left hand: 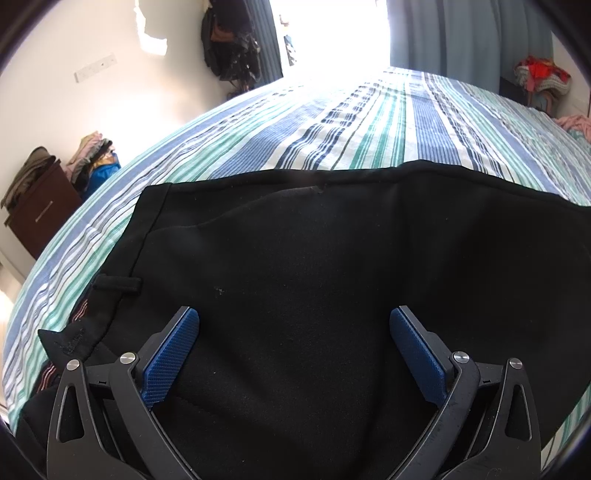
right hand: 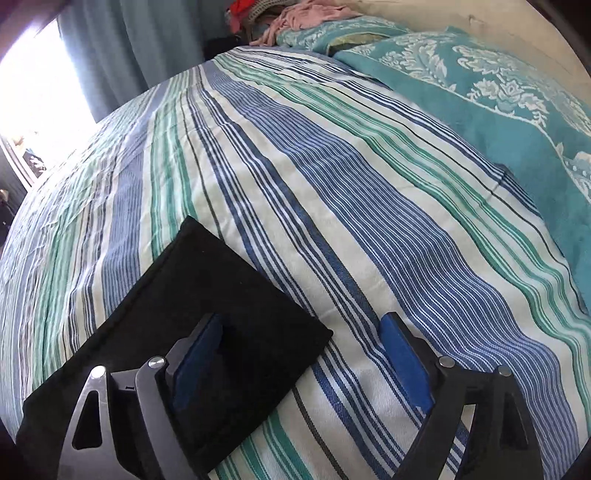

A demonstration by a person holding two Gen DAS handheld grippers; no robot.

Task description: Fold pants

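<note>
Black pants [left hand: 314, 240] lie flat on a striped bed sheet [left hand: 369, 122], their waistband with a belt loop [left hand: 118, 284] toward the left. My left gripper [left hand: 294, 314] hovers open over the middle of the cloth, with nothing between its blue pads. In the right wrist view one narrow end of the pants [right hand: 207, 280] reaches diagonally across the sheet [right hand: 332, 184]. My right gripper [right hand: 303, 320] stands open at that end. Its left finger is over the black cloth and its right finger over the bare sheet. The pads are not pressed on the cloth.
A teal patterned blanket [right hand: 498, 92] covers the far right of the bed, with a pink garment [right hand: 314, 14] beyond it. A brown cabinet [left hand: 40, 214] topped with clothes stands left of the bed. Grey-blue curtains [left hand: 461, 33] and a bright window lie beyond the far edge.
</note>
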